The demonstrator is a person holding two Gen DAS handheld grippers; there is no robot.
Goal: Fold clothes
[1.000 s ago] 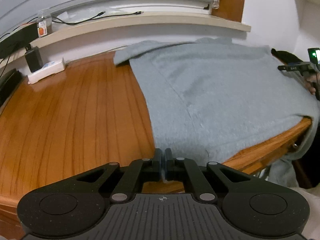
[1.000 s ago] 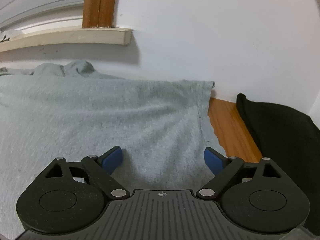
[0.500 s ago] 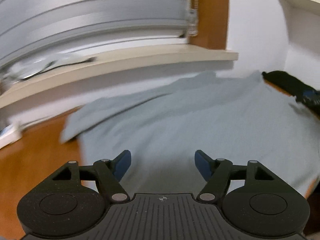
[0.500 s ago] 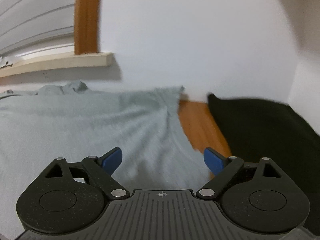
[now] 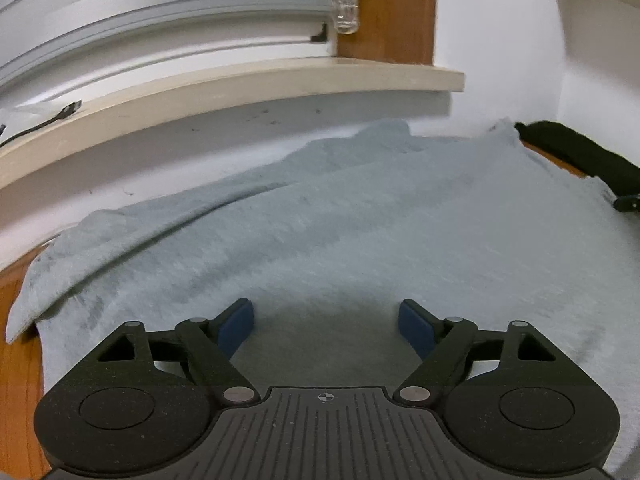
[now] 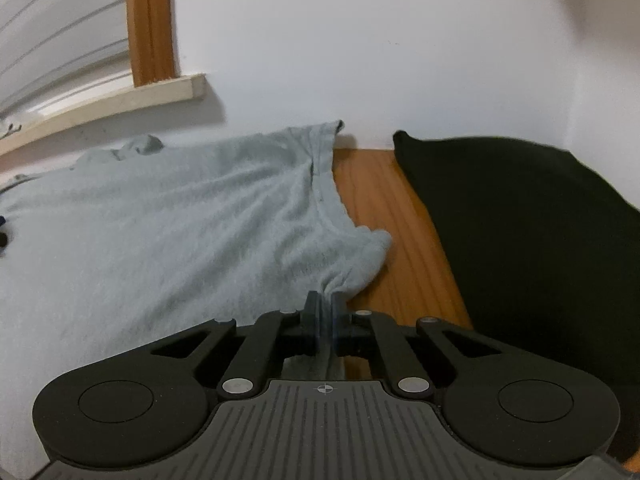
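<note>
Wooden table (image 5: 16,380) shows bare at its left edge, grey shirt (image 5: 360,232) spread flat across most of it, back edge bunched against the wall under the window sill (image 5: 240,84). Left gripper (image 5: 326,322) hangs over the shirt's middle, 2 blue pads (image 5: 236,324) set wide apart, nothing between them. Right gripper (image 6: 323,312) is pinched tight on the shirt's (image 6: 180,216) right edge, cloth puckered at the fingers. Bare strip of table (image 6: 384,216) right of that, then a black garment (image 6: 532,224) at the right edge.
</note>
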